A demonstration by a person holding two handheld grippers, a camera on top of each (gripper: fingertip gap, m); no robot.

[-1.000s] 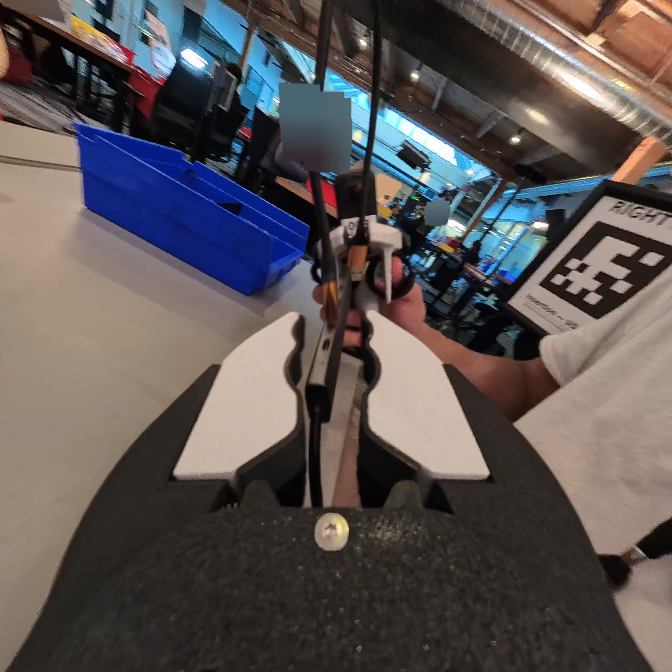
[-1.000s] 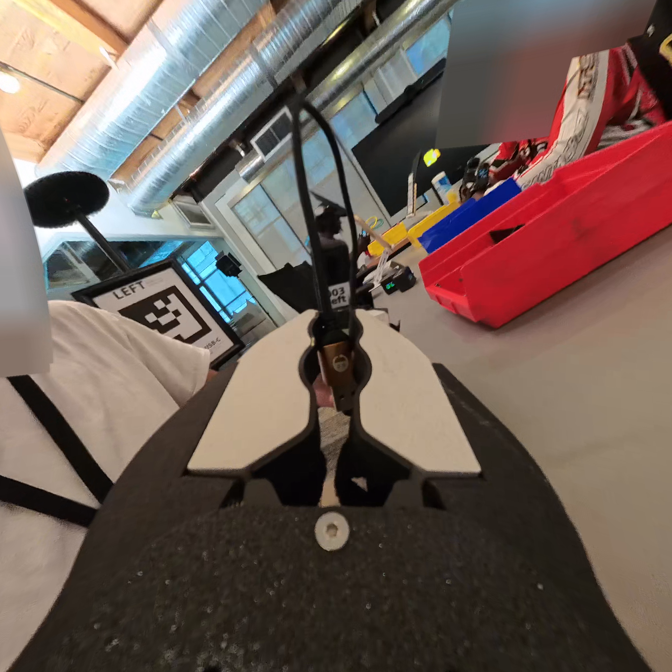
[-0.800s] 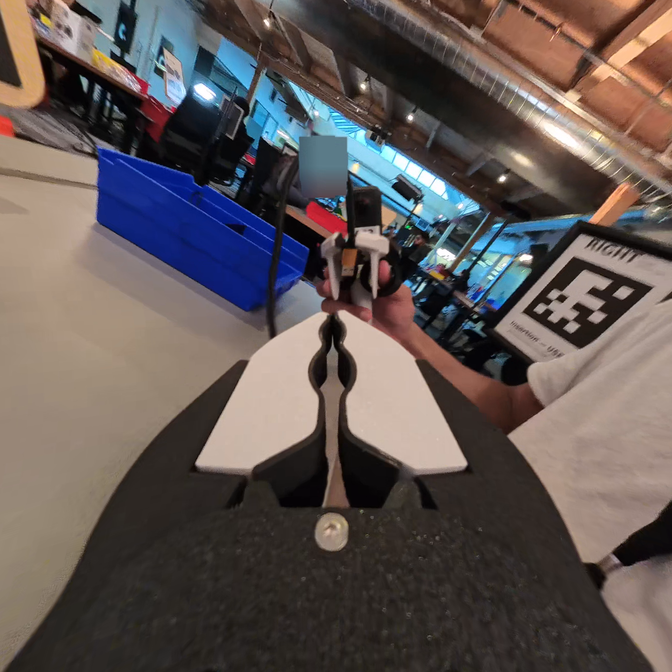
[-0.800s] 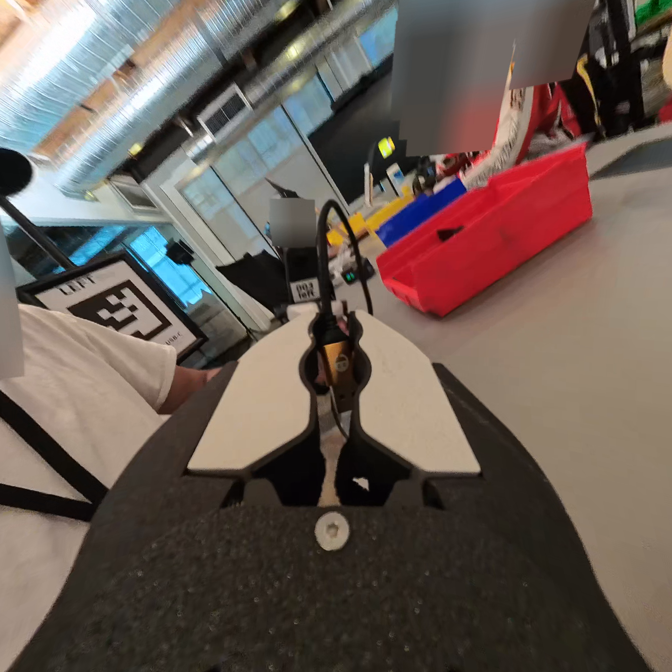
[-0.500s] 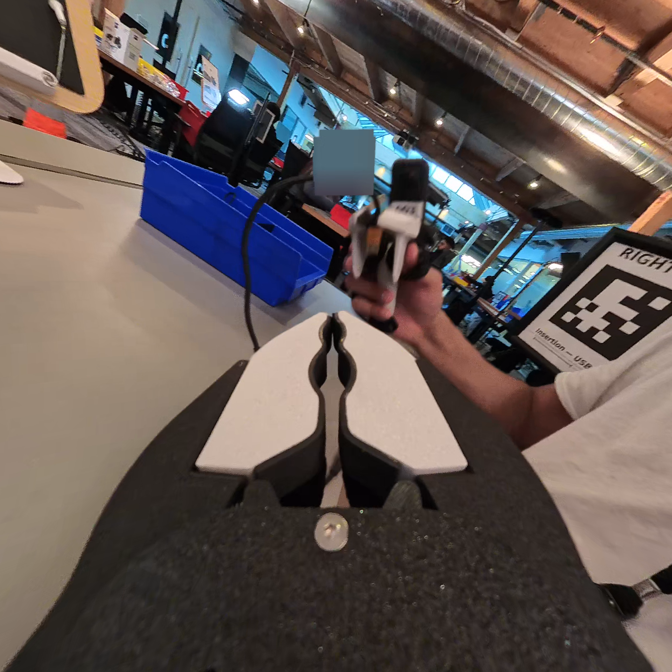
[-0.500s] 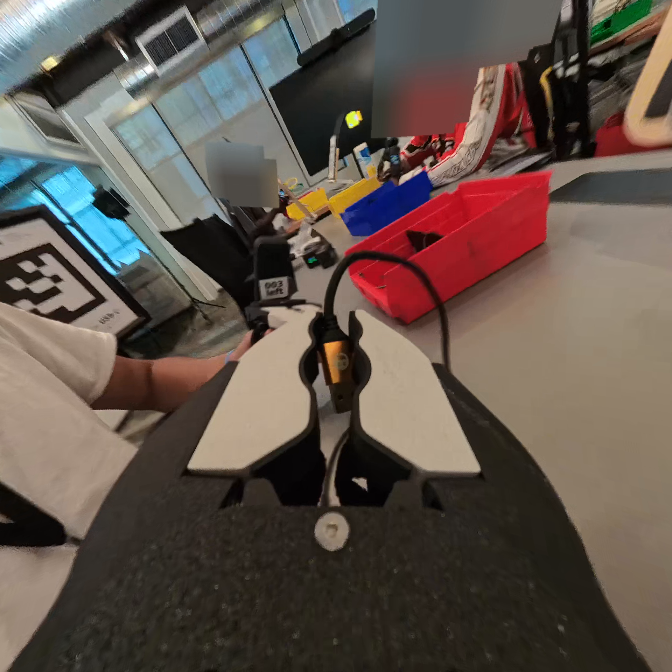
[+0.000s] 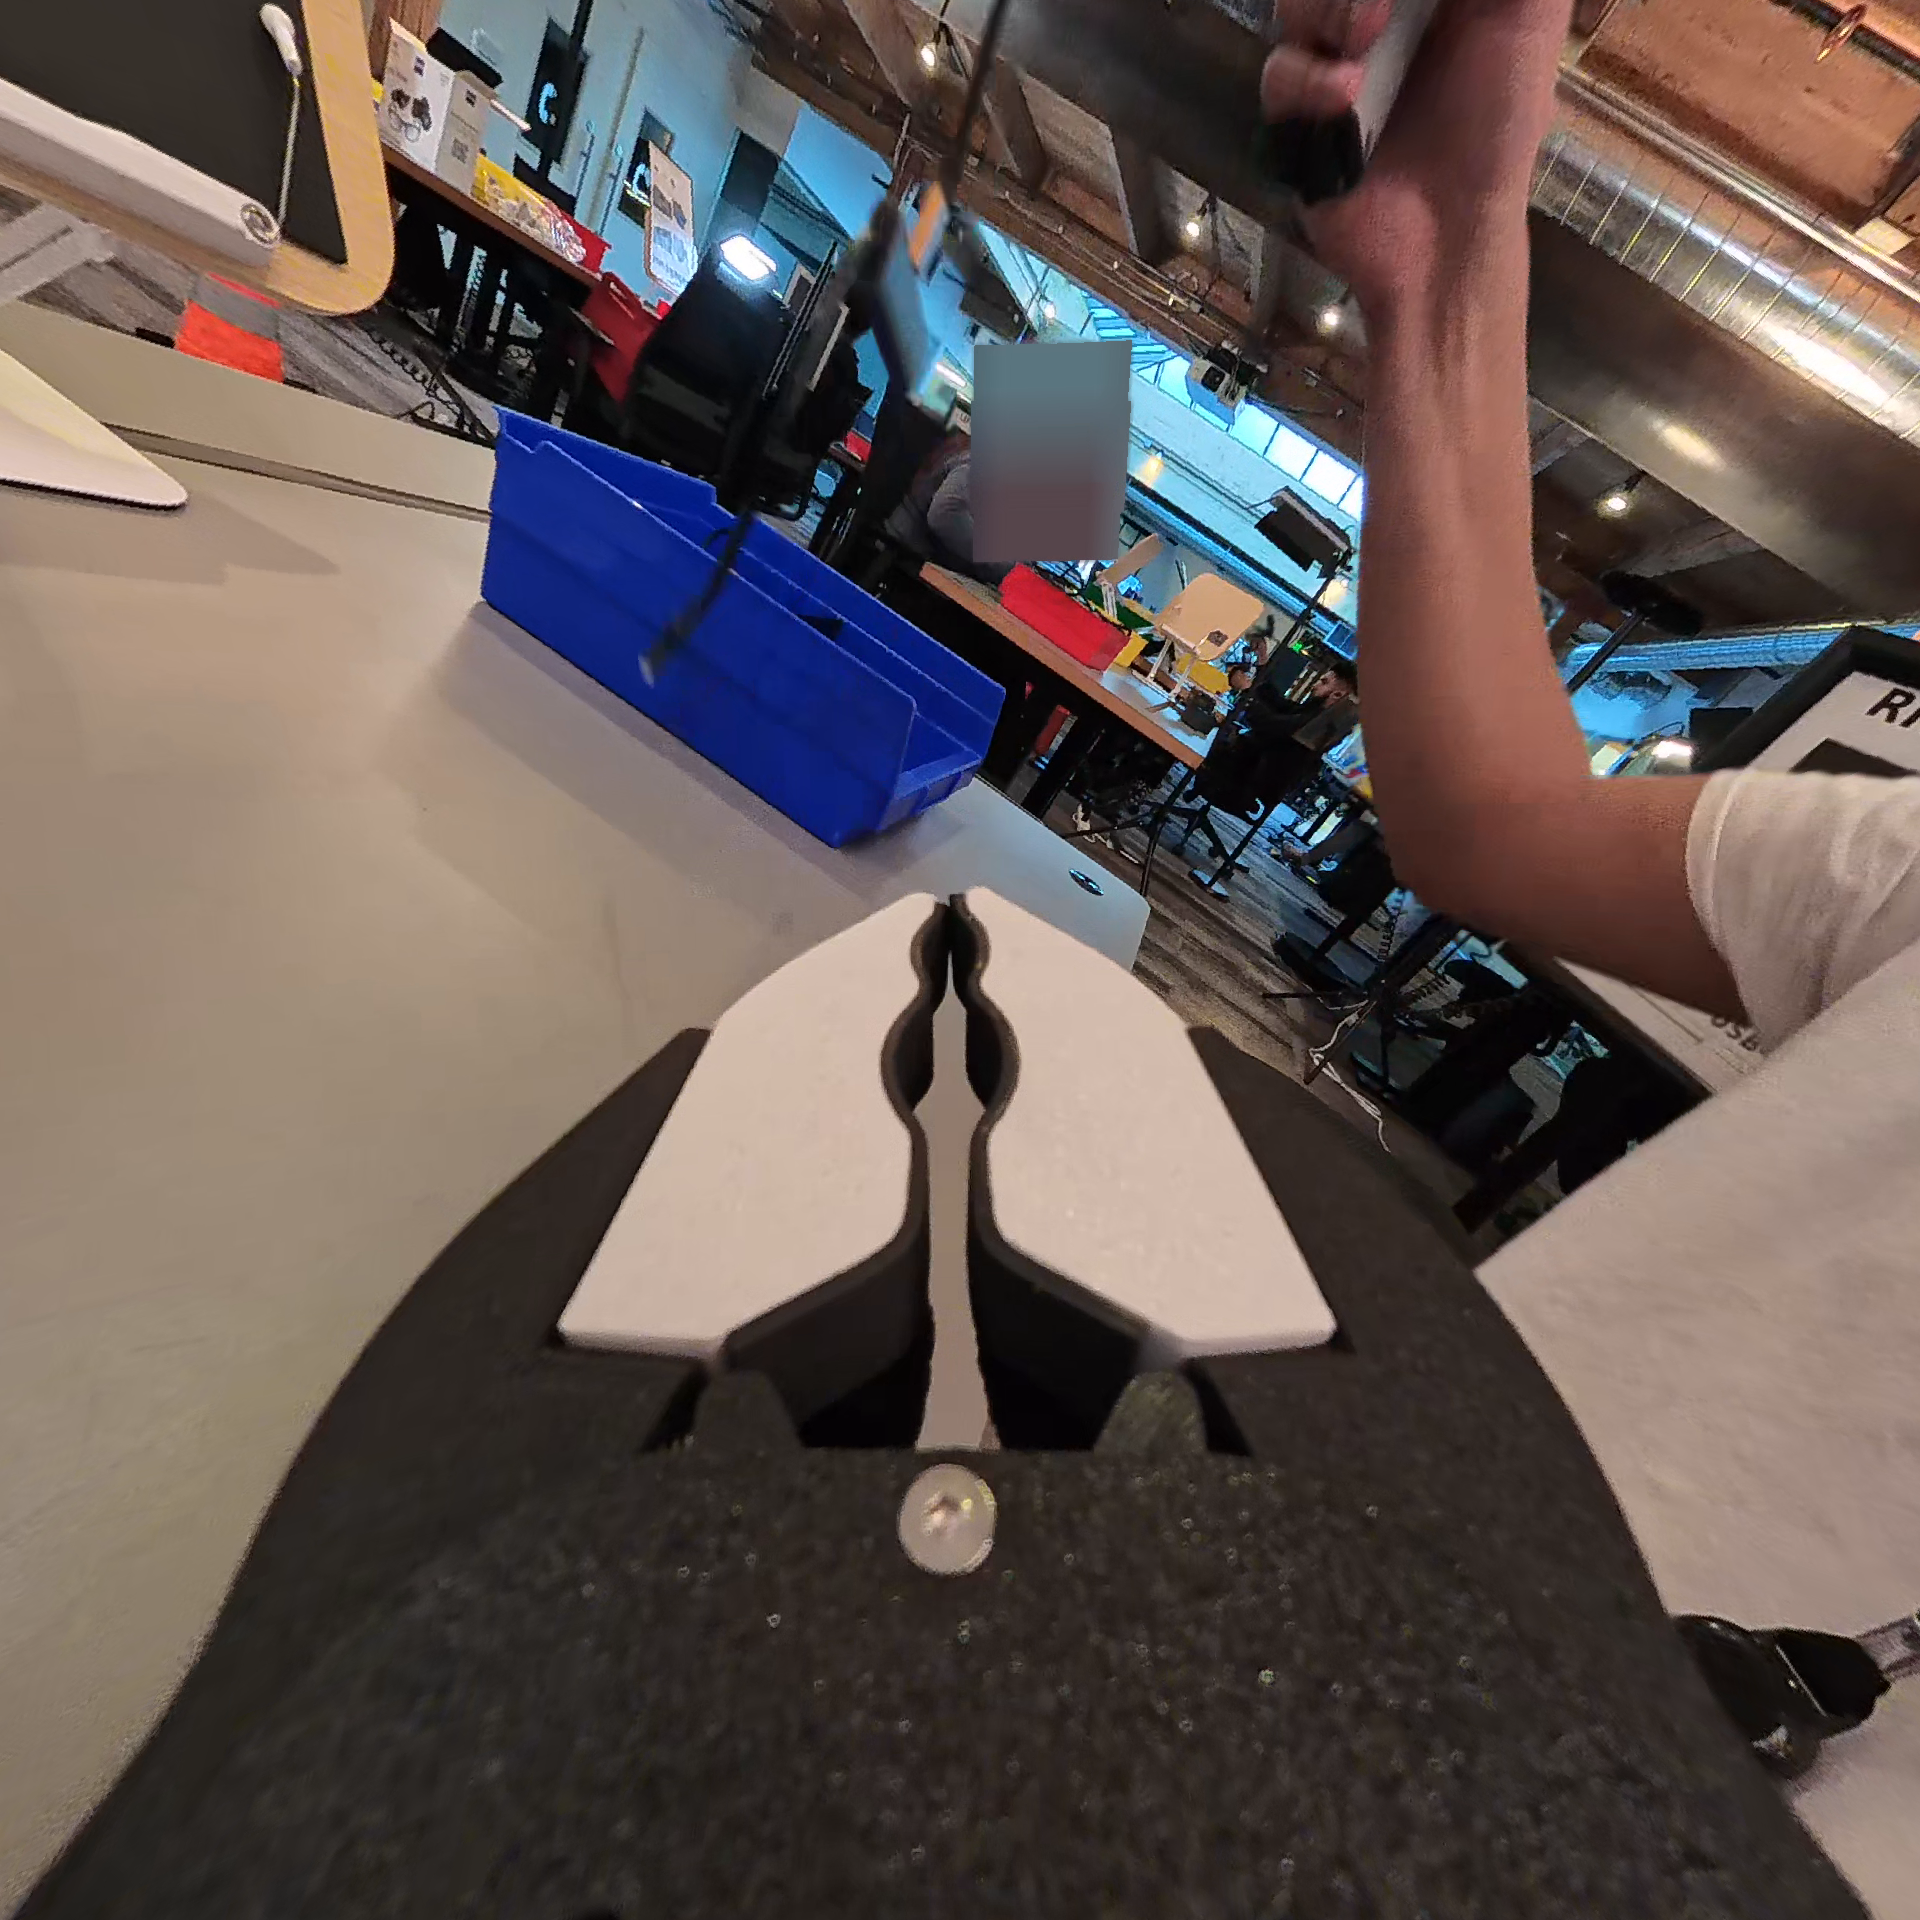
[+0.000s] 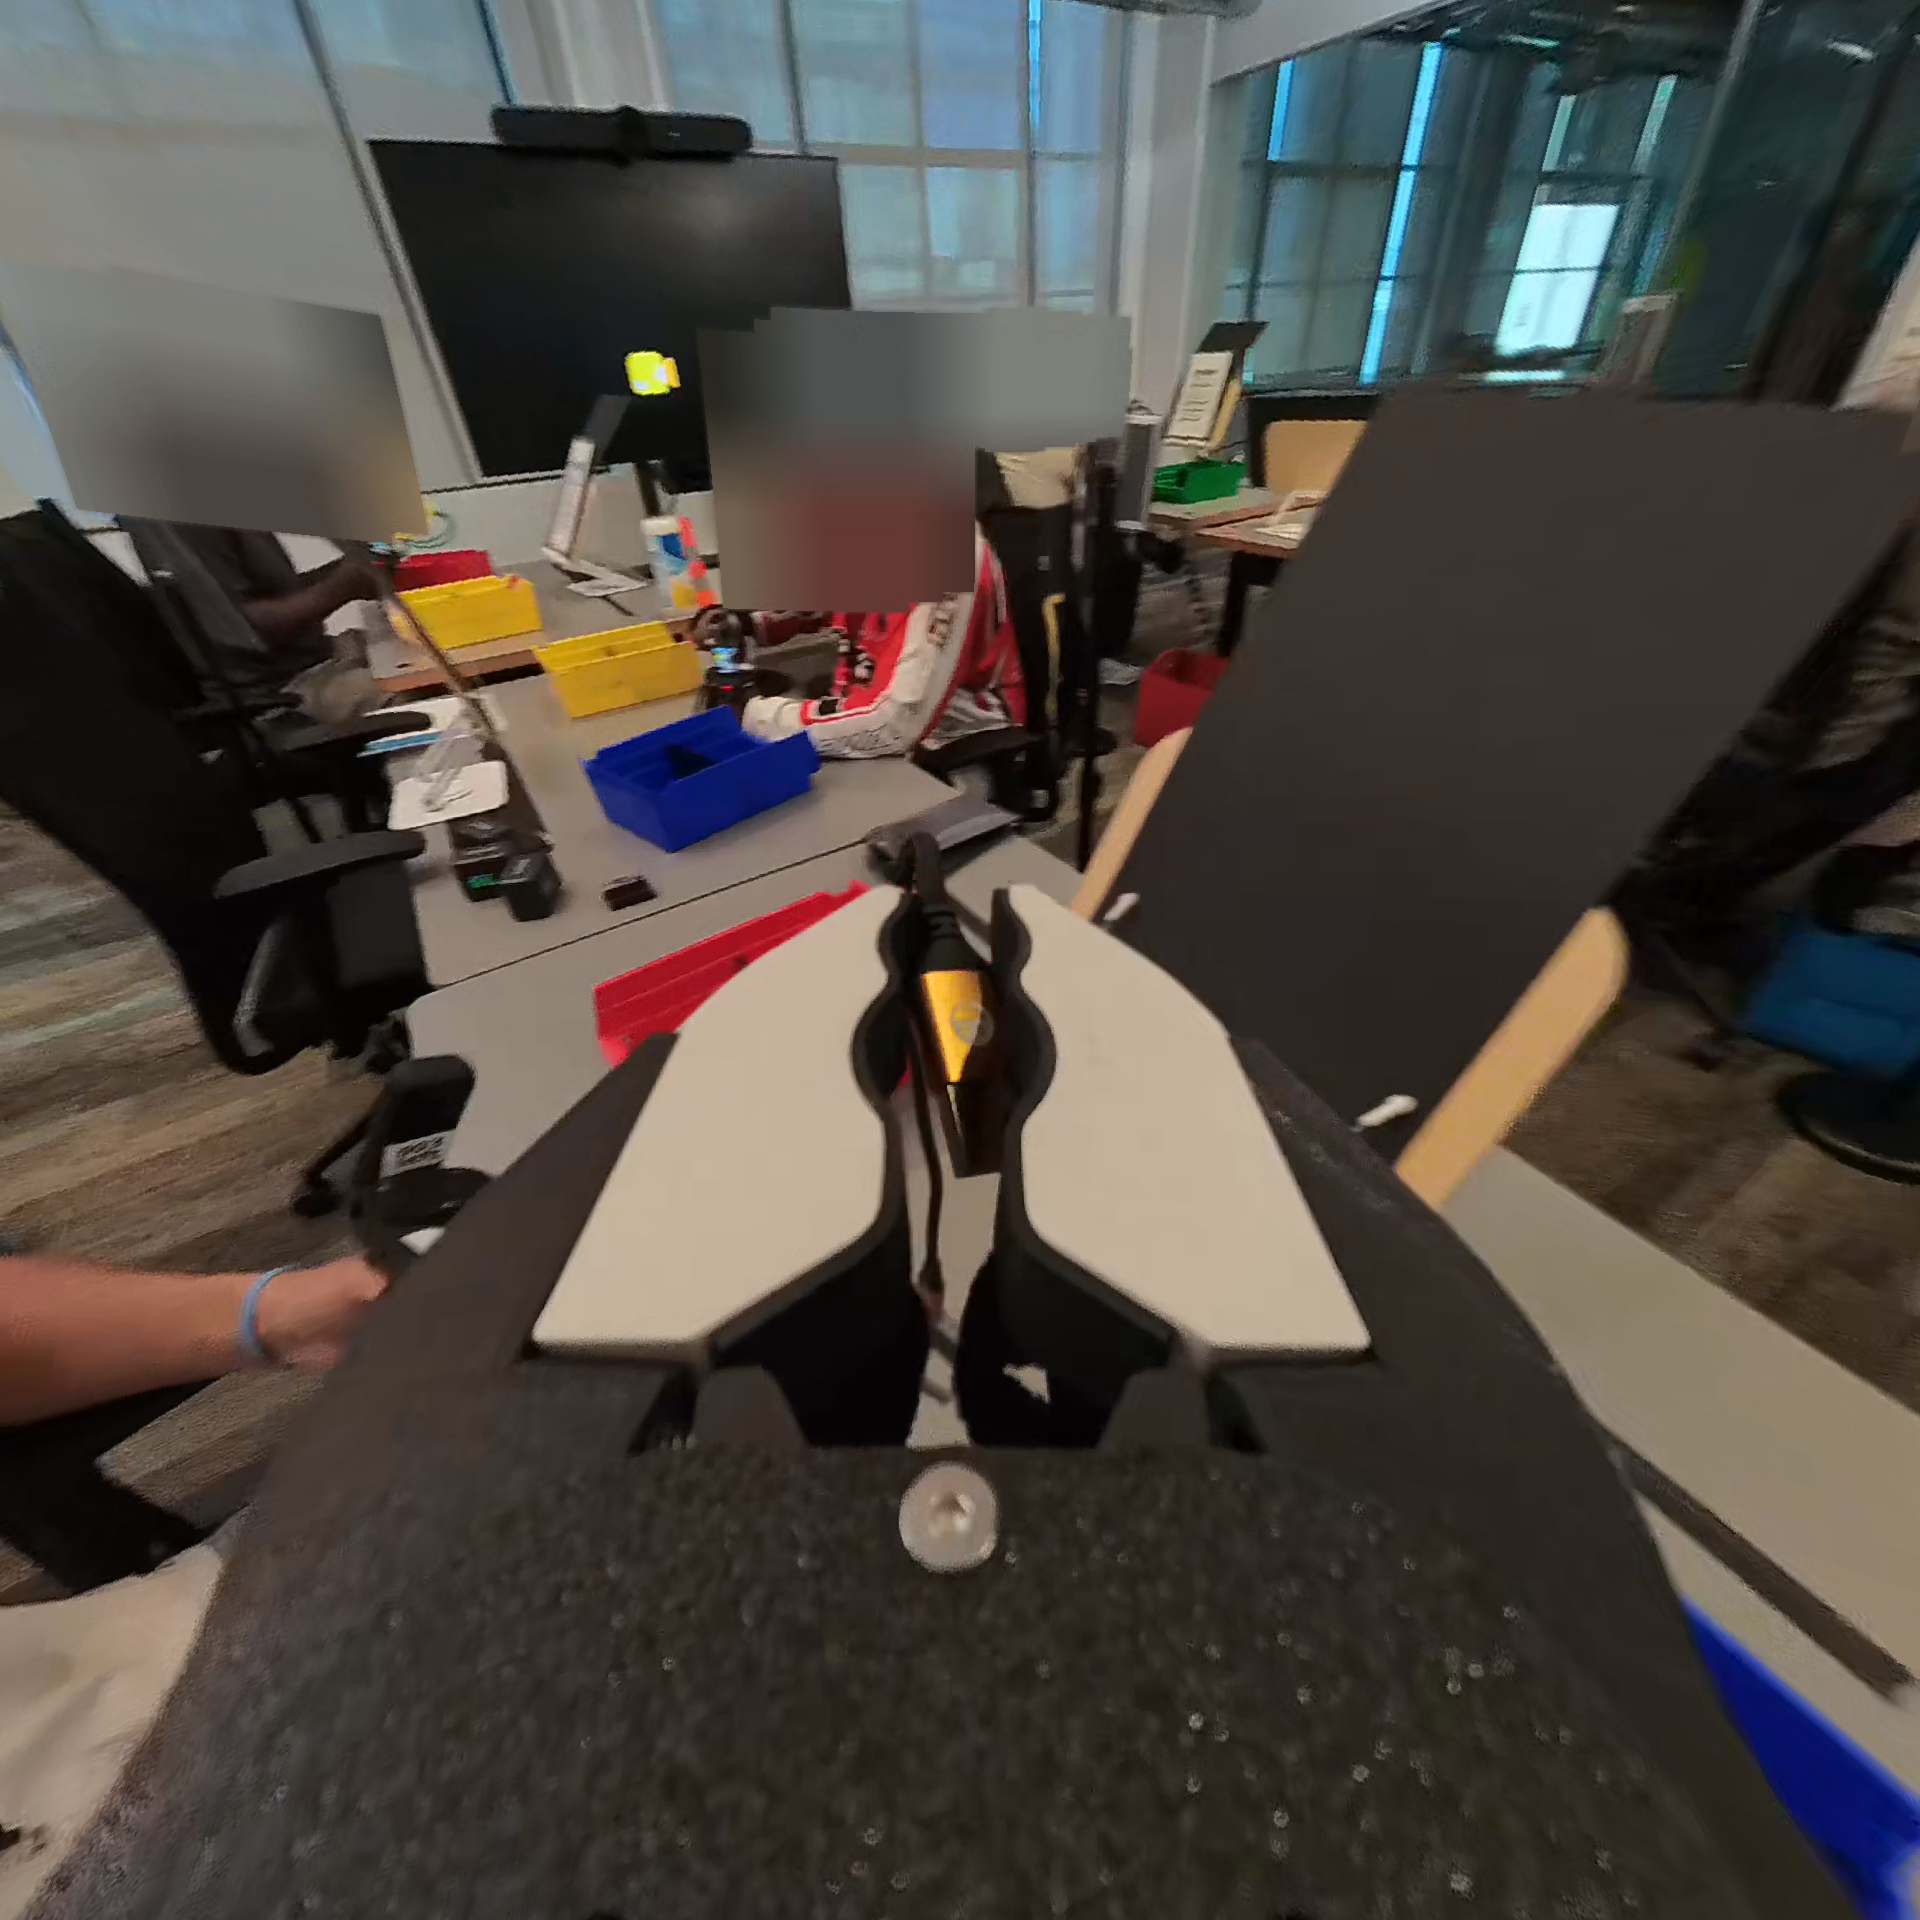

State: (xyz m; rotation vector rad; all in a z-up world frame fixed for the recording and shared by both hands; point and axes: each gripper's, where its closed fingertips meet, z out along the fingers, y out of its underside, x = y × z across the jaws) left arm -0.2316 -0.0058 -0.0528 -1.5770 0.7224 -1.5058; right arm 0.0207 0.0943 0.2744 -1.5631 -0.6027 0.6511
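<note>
The right hand-held gripper (image 8: 951, 914) was clamped on the orange-gold connector (image 8: 961, 1029) of a black cable (image 8: 928, 1216), the plug seated in the scalloped notch between the two white pads, which kept it from slipping sideways; the cable ran back down the gap toward the camera. In the left wrist view that same gripper showed high at the top edge, gripped in the person's hand (image 7: 1340, 114) with the arm raised, so the cable hung free below it with a dark, blurred block (image 7: 894, 301) on it (what kind of block I could not tell) and its lower end dangling in front of the blue bin (image 7: 727, 644).

The left hand-held gripper (image 7: 951, 909) was closed, its tips touching and nothing between them; it was held low over the grey table (image 7: 260, 831), pointing toward the blue bin, which sat open-topped near the table's far edge. In the right wrist view a red bin (image 8: 717, 977) lay just beyond the right gripper's fingertips, partly hidden by them; a black board with a pale wooden frame (image 8: 1507, 748) leaned upright to the right.
</note>
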